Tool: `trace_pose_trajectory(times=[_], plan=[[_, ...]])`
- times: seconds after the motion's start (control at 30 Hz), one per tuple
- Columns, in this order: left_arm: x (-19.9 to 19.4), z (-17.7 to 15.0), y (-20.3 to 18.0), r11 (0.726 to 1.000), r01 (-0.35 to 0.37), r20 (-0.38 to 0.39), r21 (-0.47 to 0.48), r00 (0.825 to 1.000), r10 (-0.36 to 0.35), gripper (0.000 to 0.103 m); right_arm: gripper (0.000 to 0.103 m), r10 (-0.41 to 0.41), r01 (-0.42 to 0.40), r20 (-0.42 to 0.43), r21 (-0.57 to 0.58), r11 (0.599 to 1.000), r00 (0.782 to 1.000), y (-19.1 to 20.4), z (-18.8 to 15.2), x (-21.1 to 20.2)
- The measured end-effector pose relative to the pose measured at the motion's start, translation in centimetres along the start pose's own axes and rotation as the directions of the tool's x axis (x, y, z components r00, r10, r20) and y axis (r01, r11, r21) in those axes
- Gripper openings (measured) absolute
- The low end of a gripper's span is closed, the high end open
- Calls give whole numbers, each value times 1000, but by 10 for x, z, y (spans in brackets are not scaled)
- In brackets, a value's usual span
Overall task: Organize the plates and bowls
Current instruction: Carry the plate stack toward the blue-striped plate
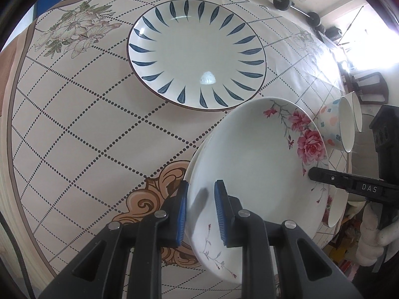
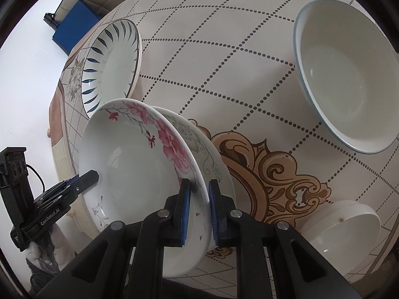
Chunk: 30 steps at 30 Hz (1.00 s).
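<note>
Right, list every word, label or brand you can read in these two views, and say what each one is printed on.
"DAS" stands in white letters on the black body of the right gripper, seen from the left wrist view.
"GenRobot.AI" stands in white on the black body of the left gripper, seen from the right wrist view.
Nothing else is readable: the rose plate, the blue-leaf plate and the tablecloth carry only patterns.
</note>
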<state>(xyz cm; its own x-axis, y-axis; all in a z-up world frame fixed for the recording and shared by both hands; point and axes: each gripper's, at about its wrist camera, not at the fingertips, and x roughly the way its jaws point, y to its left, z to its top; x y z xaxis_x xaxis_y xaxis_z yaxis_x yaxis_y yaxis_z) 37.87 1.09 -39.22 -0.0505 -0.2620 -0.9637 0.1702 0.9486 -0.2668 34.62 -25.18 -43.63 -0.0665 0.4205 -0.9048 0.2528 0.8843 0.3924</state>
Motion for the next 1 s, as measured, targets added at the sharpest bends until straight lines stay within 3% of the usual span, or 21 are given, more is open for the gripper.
trace_pose_trajectory(times=[0.67,1.0], plan=[[21,-2,-22,989,-141,-43,50,989,144,18,16,-40,39,-38,-34,999,998,3,-6,19],[29,-15,-20,986,-162,-62,50,984,165,18,16,-54,53,-62,-26,998,997,8,-8,27]])
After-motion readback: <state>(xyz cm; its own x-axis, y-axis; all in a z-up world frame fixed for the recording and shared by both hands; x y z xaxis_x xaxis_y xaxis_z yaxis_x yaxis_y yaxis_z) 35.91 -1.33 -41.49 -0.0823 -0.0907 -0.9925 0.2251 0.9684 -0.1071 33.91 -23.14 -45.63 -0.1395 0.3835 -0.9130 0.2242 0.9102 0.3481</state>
